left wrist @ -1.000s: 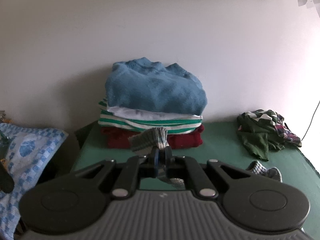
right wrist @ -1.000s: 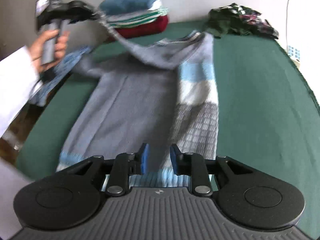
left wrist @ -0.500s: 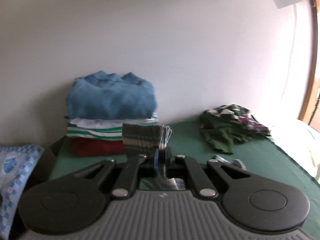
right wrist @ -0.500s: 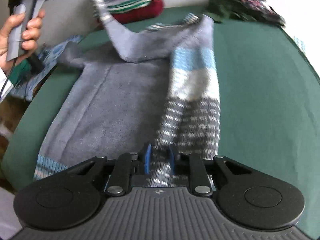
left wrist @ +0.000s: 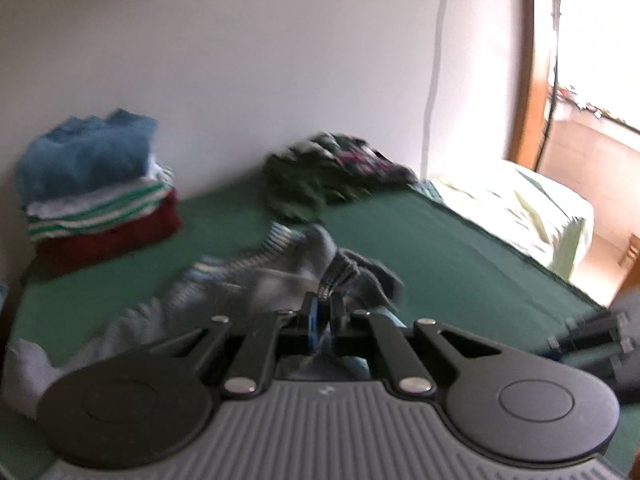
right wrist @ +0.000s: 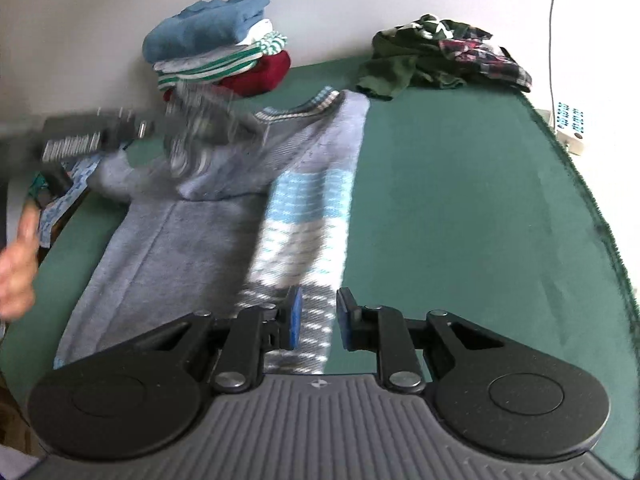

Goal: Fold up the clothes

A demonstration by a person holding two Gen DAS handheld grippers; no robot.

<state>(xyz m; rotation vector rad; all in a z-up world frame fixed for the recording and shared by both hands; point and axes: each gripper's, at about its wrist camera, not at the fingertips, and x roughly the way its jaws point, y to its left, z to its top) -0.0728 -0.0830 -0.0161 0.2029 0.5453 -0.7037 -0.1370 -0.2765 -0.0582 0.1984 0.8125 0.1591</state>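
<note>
Done: I see a folded stack by the wall.
Sweater: part-folded; my left hand-held gripper clenches its sleeve.
Right hand-held gripper: released.
Left: crumpled pile.

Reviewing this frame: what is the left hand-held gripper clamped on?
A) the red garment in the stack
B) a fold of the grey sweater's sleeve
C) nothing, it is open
B: the left hand-held gripper has its fingers closed on a bunched fold of the grey sweater.
</note>
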